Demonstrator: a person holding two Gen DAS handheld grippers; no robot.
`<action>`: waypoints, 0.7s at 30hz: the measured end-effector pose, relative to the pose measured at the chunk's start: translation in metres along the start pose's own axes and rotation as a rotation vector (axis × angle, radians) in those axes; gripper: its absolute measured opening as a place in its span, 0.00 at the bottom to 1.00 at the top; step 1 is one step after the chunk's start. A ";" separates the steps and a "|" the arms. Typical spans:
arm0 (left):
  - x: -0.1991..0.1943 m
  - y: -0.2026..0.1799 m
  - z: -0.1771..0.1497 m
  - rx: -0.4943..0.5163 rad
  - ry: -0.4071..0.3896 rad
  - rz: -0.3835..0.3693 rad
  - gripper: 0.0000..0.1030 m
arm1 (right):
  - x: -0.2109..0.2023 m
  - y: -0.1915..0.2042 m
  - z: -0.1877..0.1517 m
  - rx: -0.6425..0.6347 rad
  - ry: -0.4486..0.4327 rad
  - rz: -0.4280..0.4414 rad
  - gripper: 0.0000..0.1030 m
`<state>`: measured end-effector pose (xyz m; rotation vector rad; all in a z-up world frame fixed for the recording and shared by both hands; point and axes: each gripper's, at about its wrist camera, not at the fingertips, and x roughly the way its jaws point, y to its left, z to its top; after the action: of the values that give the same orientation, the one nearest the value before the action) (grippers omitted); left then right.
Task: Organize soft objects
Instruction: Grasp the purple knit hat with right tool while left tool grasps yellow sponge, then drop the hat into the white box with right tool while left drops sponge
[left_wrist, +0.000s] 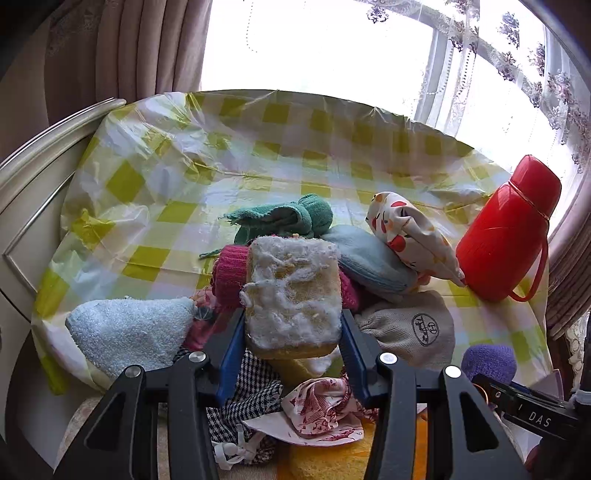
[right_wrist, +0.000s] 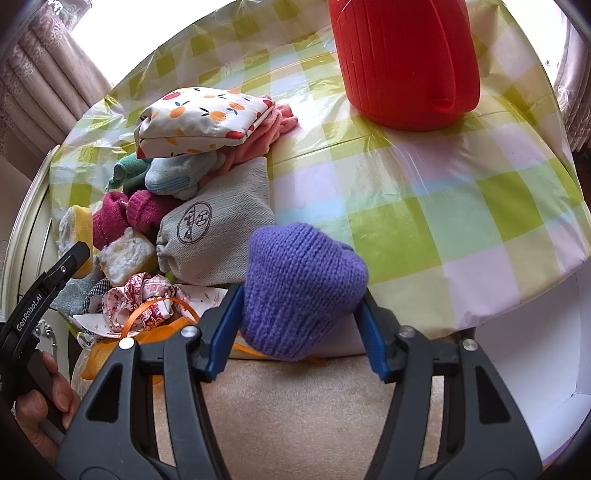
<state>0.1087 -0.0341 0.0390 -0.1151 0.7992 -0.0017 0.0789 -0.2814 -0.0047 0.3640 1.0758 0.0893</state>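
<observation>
So your yellow sponge (left_wrist: 293, 295) with the fuzzy white top is pinched in your left gripper (left_wrist: 293, 332), up over the heap of soft stuff on the checked table (left_wrist: 258, 147). Your right gripper (right_wrist: 301, 299) has its fingers squeezed on the purple knit piece (right_wrist: 303, 280) at the table edge, red flask (right_wrist: 406, 62) standing behind

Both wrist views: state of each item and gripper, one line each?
left gripper: shut on sponge.
sponge: held between the pads, frayed white face up.
right gripper: shut on purple knit piece.
purple knit piece: held at the table edge.
red flask: upright, lid on.
fruit-print pouch: lying on top of the pile.
grey logo bag: lying flat, against the pile.
green cloth: crumpled.
</observation>
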 end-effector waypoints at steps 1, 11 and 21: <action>-0.003 -0.004 -0.001 0.007 -0.008 -0.011 0.48 | -0.005 -0.002 -0.001 0.006 -0.009 0.003 0.61; -0.035 -0.074 -0.017 0.128 -0.028 -0.201 0.48 | -0.052 -0.054 -0.017 0.104 -0.087 -0.022 0.61; -0.050 -0.158 -0.046 0.258 0.054 -0.404 0.48 | -0.090 -0.142 -0.037 0.242 -0.127 -0.166 0.61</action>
<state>0.0472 -0.1931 0.0595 -0.0302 0.8118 -0.4901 -0.0111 -0.4278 0.0085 0.4901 0.9885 -0.2110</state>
